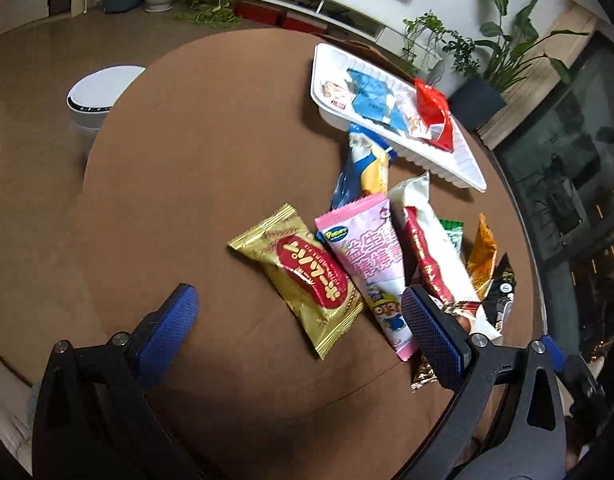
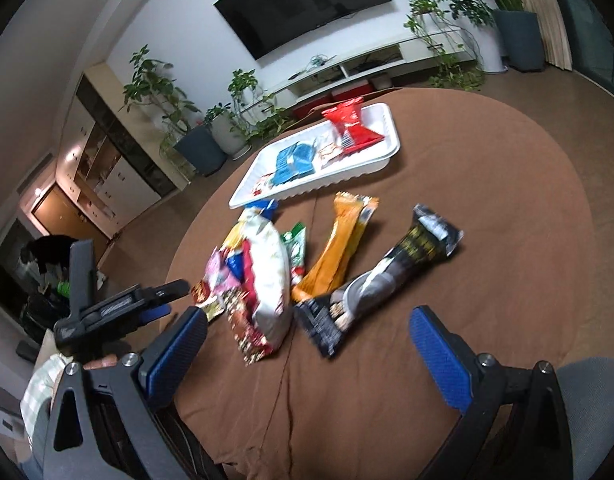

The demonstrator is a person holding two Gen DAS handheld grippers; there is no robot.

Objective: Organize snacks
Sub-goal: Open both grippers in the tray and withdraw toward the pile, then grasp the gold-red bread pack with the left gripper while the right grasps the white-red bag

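A white tray [image 1: 463, 160] [image 2: 381, 164] at the far side of the round brown table holds a blue packet [image 1: 373, 100] [image 2: 293, 160] and a red packet [image 1: 433, 112] [image 2: 351, 126]. Loose snacks lie before it: a gold packet [image 1: 303, 276], a pink packet [image 1: 367, 256], a white-and-red packet [image 1: 431, 248] [image 2: 267, 276], an orange bar [image 2: 339, 248] and a black bar [image 2: 387, 276]. My left gripper [image 1: 299, 312] is open just above the gold packet. My right gripper [image 2: 307, 332] is open, close to the black bar's near end.
A white round bin [image 1: 95, 96] stands on the floor left of the table. Potted plants [image 2: 195, 128] and a low white TV shelf [image 2: 367, 64] line the far wall. The left gripper's body [image 2: 107, 312] shows at the left in the right wrist view.
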